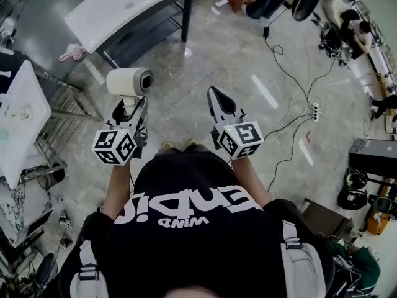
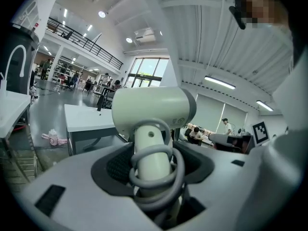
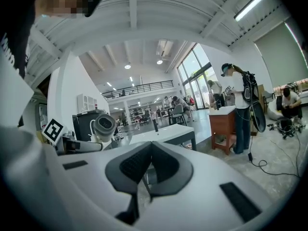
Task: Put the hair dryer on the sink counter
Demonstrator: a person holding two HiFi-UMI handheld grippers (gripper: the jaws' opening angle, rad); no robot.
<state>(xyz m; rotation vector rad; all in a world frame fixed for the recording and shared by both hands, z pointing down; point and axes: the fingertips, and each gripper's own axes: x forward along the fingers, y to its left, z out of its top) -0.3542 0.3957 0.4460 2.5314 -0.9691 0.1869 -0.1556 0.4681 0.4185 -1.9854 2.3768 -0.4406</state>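
A white hair dryer (image 1: 129, 81) stands upright in my left gripper (image 1: 131, 107), held over the floor in front of me. In the left gripper view the pads press on its handle (image 2: 153, 158), with its grey cord (image 2: 159, 177) looped round it and its barrel (image 2: 151, 110) above. A white sink counter (image 1: 23, 107) lies at the left; its edge (image 2: 12, 110) and faucet (image 2: 14, 64) also show there. My right gripper (image 1: 214, 93) hangs beside the left one, shut and empty, its pads meeting at the tip (image 3: 151, 148). From that side the dryer (image 3: 103, 126) shows at the left.
A white table (image 1: 127, 8) stands ahead with a pink thing (image 1: 73, 53) on the floor near it. A metal rack (image 1: 62, 113) sits beside the counter. Cables and a power strip (image 1: 315, 112) lie on the floor at the right. A person (image 3: 239, 107) stands by a wooden cabinet (image 3: 222, 129).
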